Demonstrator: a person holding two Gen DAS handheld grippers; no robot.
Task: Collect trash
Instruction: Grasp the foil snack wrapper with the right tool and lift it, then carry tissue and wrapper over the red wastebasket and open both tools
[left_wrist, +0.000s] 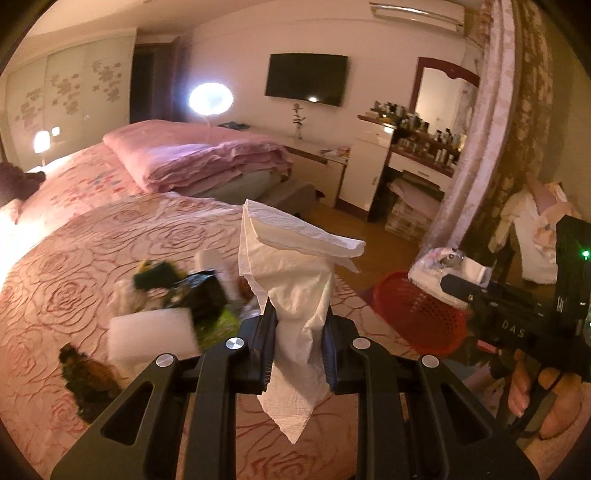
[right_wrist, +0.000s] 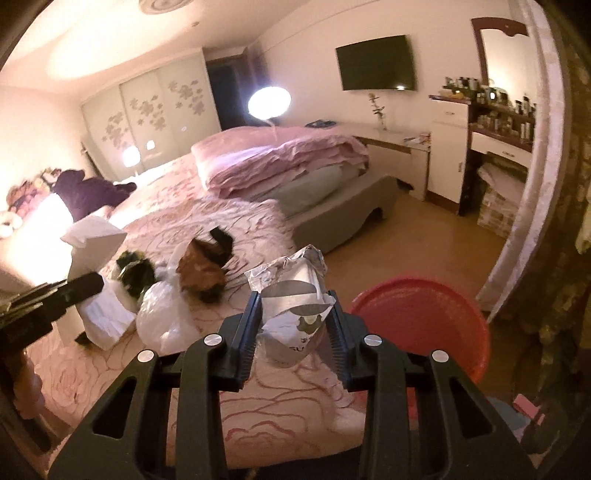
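Between the fingers of the left gripper (left_wrist: 299, 332) a white tissue (left_wrist: 295, 295) was clamped; its upper part stood above the fingertips and its lower corner hung down behind them, over the bed (left_wrist: 92, 258). Ahead of this gripper and to its left, the remaining trash (left_wrist: 173, 295) lay in a loose group on the pink rose-pattern cover: a dark green wrapper, white paper pieces and a brown crumpled item closer to the tool. To the right of the left gripper, off the bed edge, stood a red basket (left_wrist: 424, 314) on the floor.

The right gripper (right_wrist: 293, 325) was closed on a crumpled white and silver packet (right_wrist: 295, 295), which stuck up between its fingers. The basket (right_wrist: 424, 325) was just to the right of this gripper and a little ahead, and the packet was beside its rim, not over it. To the left of the right gripper, on the bed, lay a clear plastic bag (right_wrist: 166, 314), a brown wrapper (right_wrist: 203, 273) and a green one (right_wrist: 135, 269), close together. Further left the tissue (right_wrist: 96, 243) showed above the other tool. In the left wrist view, the right gripper (left_wrist: 448, 282) appeared at the right side with the packet (left_wrist: 443, 266) at its tip, above the basket's far rim.
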